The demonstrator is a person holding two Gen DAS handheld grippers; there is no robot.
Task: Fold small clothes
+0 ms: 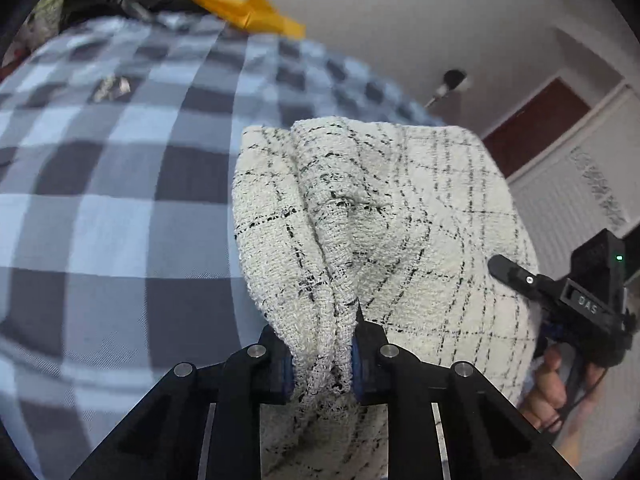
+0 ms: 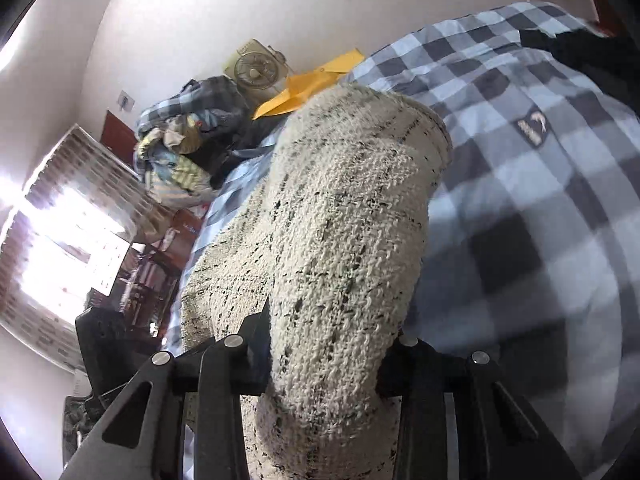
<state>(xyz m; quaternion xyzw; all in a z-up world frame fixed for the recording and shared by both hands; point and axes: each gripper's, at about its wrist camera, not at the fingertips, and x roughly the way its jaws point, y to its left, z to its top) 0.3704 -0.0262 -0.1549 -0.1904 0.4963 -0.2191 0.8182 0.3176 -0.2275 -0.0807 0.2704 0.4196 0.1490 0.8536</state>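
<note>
The cream woven garment with thin black check lines (image 1: 360, 216) hangs bunched between the left tongs (image 1: 322, 364), rising from them and spreading toward the right over the blue, grey and white checked bedsheet (image 1: 120, 184) that lies behind and to the left of the garment. The left tongs are nearly closed, their blue-padded fingers (image 1: 286, 368) pinching a gathered fold of the garment. At the garment's right edge the right tongs (image 1: 516, 276) reach in, held by a hand (image 1: 548, 388), and one black finger lies against the cloth. In the right wrist view the same garment (image 2: 340, 240) fills the gap between the right tongs (image 2: 324, 364), a thick roll of it clamped there with the jaws narrowed onto it; the rest of the garment extends up and away over the checked bedsheet (image 2: 540, 208). Beyond the garment's far end lies an orange-yellow flat cloth (image 2: 304, 88), and left of that a pile of mixed clothes (image 2: 188, 148).
</note>
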